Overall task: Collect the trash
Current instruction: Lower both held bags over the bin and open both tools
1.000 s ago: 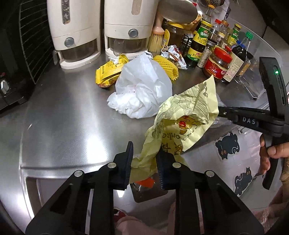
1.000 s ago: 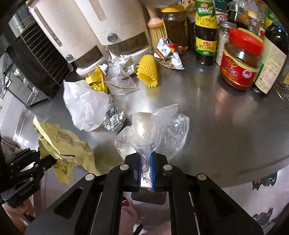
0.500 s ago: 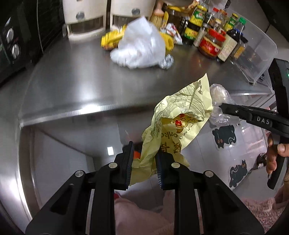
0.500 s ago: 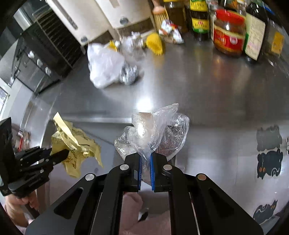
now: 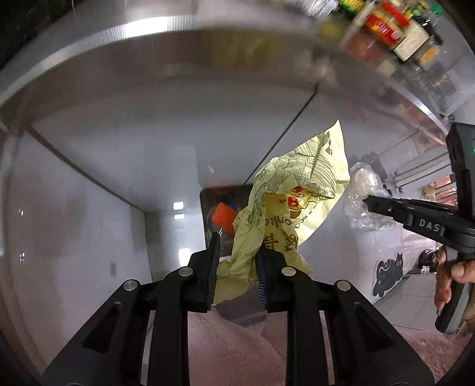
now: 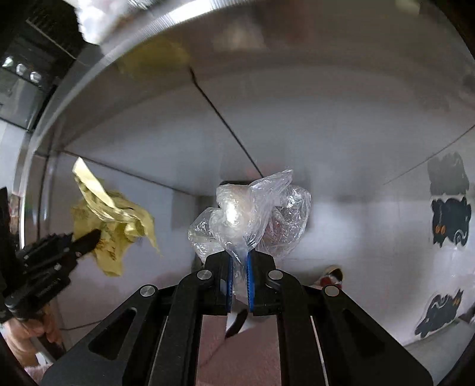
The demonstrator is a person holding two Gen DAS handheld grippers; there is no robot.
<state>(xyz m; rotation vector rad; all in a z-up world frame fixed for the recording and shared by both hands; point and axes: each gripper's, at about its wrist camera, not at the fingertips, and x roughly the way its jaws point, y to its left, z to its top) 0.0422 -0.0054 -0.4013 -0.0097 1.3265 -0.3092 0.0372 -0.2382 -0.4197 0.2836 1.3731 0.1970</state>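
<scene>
My left gripper (image 5: 237,255) is shut on a crumpled yellow printed wrapper (image 5: 294,190) and holds it in the air below the counter edge, over a small bin (image 5: 221,213) with red trash inside. My right gripper (image 6: 238,267) is shut on a clear plastic bag (image 6: 255,213), also below the counter. The bag (image 5: 363,199) and right gripper show at the right of the left wrist view. The wrapper (image 6: 112,219) and the left gripper (image 6: 84,242) show at the left of the right wrist view.
The steel counter edge (image 5: 148,26) curves across the top, with sauce bottles and jars (image 5: 394,32) blurred at the upper right. Steel cabinet fronts (image 5: 133,148) fill the background. Cat stickers (image 6: 449,219) mark the right panel. An oven (image 6: 20,74) is at the upper left.
Both grippers have dropped from counter height to below the counter edge, each still holding its trash. The countertop litter has left view and the bin has come into view behind the wrapper.
</scene>
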